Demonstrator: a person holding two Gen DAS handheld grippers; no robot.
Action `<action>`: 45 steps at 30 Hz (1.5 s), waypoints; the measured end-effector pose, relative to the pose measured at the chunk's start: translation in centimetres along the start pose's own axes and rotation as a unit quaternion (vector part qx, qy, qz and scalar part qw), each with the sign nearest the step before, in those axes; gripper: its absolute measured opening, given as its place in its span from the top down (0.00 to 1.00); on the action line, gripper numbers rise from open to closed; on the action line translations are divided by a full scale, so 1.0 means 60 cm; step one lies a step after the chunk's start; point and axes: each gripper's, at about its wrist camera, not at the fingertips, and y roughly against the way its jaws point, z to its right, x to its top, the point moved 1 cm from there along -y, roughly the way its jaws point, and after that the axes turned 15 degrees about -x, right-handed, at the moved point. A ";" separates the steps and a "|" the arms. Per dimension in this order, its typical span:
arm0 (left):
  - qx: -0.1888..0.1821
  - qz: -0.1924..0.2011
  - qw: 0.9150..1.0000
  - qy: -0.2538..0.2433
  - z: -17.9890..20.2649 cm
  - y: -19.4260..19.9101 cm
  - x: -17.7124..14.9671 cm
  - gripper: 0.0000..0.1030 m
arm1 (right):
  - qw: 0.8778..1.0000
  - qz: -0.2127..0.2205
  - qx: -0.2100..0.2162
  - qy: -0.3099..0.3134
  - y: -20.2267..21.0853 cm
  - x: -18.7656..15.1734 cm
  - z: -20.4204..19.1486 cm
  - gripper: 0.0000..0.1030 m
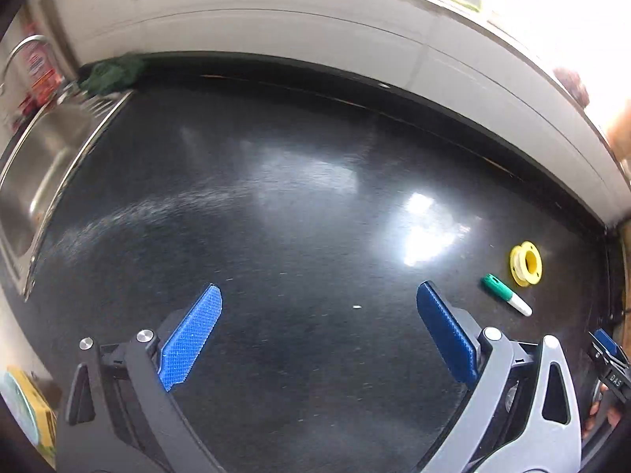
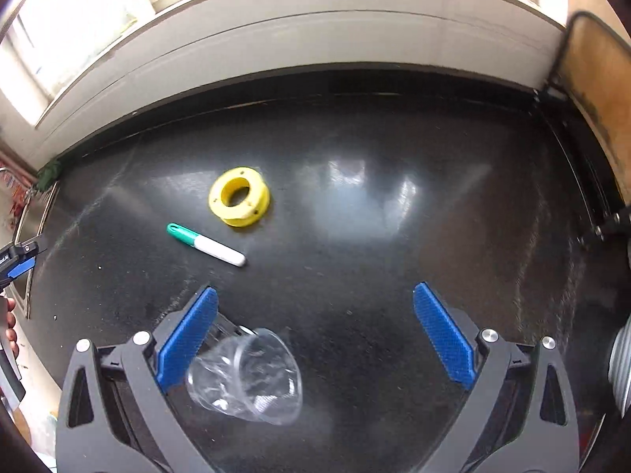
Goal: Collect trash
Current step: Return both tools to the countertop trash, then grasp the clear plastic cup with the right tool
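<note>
Crumpled clear plastic cup (image 2: 246, 376) lies on glossy black counter (image 2: 355, 216).

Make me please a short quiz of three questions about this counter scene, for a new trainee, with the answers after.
1. True or false: the right gripper is shut on the clear plastic cup.
2. Which thing lies nearer to the back wall: the yellow spool or the green-capped marker?
3. Multiple choice: in the left wrist view, the steel sink is at (A) the left of the black counter, (B) the right, (C) the middle.

Key
1. False: the fingers stand wide apart, and the crumpled cup lies on its side beside the left finger.
2. The yellow spool.
3. A.
</note>
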 end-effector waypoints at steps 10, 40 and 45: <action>-0.019 -0.081 0.989 -0.125 0.139 -0.110 -0.014 0.06 | 0.996 -0.026 0.085 -0.013 0.019 -0.068 0.009 0.07; 0.101 -0.065 0.990 -0.077 -0.051 -0.071 -0.002 0.07 | 0.989 -0.083 0.106 0.067 -0.038 -0.068 -0.110 0.87; 0.030 -0.083 0.982 -0.169 0.058 -0.098 -0.003 0.06 | 0.994 -0.062 0.088 0.022 -0.031 -0.043 -0.059 0.89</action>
